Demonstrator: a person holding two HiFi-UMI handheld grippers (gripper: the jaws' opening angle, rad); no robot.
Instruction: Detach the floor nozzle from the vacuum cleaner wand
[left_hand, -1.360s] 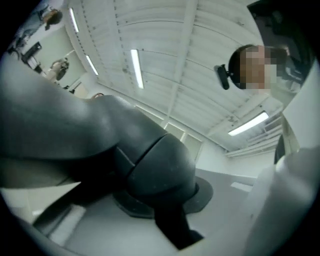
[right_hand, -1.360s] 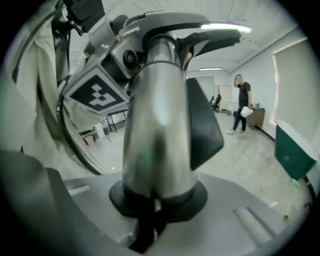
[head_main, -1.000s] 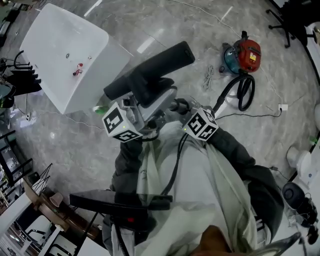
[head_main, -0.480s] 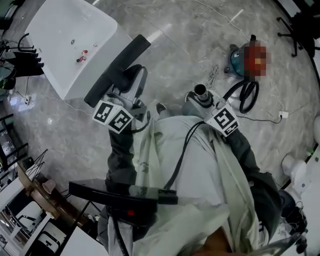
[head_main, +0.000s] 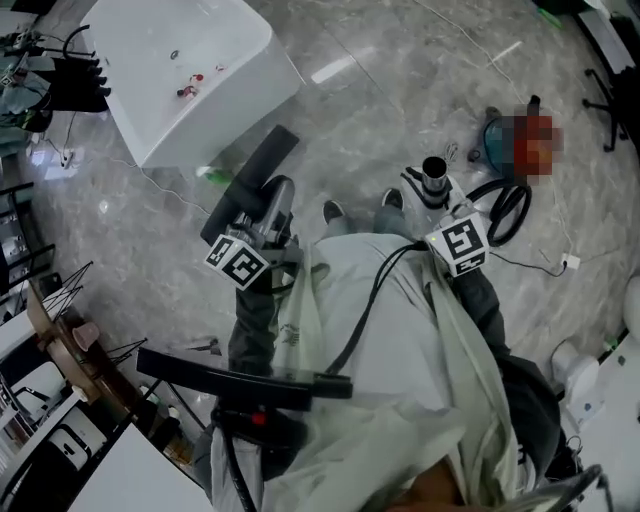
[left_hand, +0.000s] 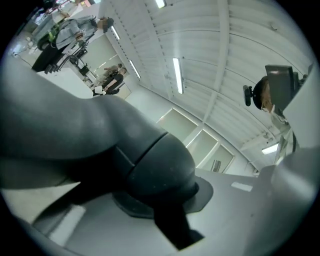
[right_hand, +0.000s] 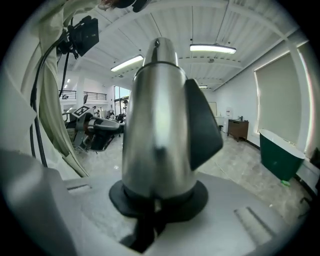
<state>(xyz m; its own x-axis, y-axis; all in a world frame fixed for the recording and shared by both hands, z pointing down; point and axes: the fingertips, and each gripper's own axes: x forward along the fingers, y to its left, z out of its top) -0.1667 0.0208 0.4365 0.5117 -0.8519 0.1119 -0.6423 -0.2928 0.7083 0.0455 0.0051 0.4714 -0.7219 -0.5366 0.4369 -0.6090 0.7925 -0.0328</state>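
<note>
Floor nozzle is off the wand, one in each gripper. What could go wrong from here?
1. The left gripper holds the floor nozzle only by its rounded neck; the long head sticks out sideways and may swivel or slip.
2. The right gripper clamps the smooth metal wand; the hose looped on the floor, if attached, could tug it loose.

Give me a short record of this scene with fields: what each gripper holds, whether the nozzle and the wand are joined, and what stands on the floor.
left gripper: shut on the dark neck of the floor nozzle
right gripper: shut on the silver wand, open end up
nozzle and wand: apart, not joined
floor, right side: vacuum cleaner body with black hose
floor, upper left: white table
</note>
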